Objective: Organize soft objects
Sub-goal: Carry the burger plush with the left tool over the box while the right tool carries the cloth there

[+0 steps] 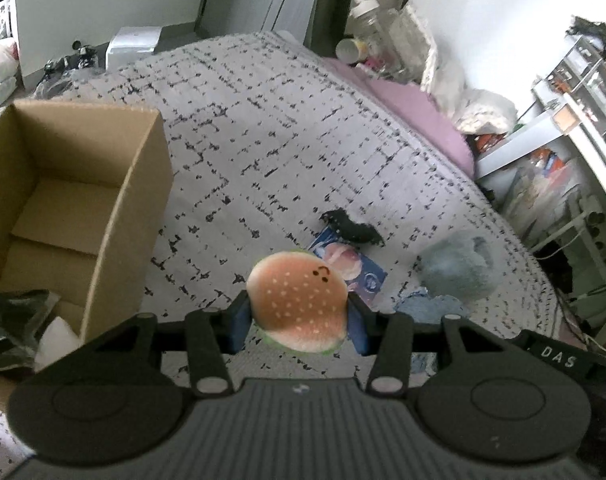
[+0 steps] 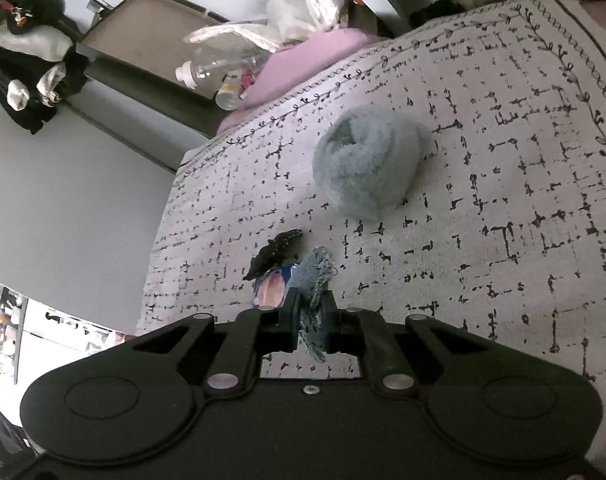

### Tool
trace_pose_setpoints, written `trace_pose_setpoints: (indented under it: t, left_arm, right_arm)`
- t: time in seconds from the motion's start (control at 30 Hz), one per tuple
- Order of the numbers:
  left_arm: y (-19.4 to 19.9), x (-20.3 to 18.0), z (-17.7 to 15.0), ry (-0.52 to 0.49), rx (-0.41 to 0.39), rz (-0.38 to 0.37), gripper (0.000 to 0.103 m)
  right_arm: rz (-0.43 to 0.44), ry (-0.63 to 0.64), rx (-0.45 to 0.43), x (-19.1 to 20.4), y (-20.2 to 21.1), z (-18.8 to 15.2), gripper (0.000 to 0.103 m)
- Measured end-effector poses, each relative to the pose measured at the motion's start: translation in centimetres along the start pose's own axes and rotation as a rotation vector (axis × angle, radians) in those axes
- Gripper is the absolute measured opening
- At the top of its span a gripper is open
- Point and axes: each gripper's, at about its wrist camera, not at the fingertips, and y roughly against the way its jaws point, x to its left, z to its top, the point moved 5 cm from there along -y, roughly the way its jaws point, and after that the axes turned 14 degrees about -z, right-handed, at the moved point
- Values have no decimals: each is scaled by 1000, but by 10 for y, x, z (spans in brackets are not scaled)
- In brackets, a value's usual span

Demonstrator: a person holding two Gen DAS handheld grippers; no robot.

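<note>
My left gripper is shut on a soft burger toy and holds it above the bed, right of an open cardboard box. My right gripper is shut on a blue denim cloth just above the bed; the cloth also shows in the left wrist view. A fluffy pale blue bundle lies on the patterned bedspread, ahead of my right gripper, and shows in the left wrist view. A black fabric piece lies on a blue packet.
The box holds a black item and white foam. A purple sheet, bottles and plastic bags crowd the bed's far edge. Shelves stand to the right.
</note>
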Motion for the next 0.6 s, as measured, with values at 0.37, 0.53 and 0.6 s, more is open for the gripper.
trace_pose_setpoints:
  t: [0.37, 0.53, 0.6]
  left_arm:
    - [51, 0, 11, -46, -56, -31, 48]
    - [72, -4, 19, -86, -95, -42, 48]
    - [81, -5, 20, -113, -110, -34, 48]
  right_arm:
    - [-16, 49, -43, 13, 40, -15, 10]
    - [-23, 54, -69, 15, 58, -23, 10]
    - [-21, 54, -74, 17, 63, -27, 10]
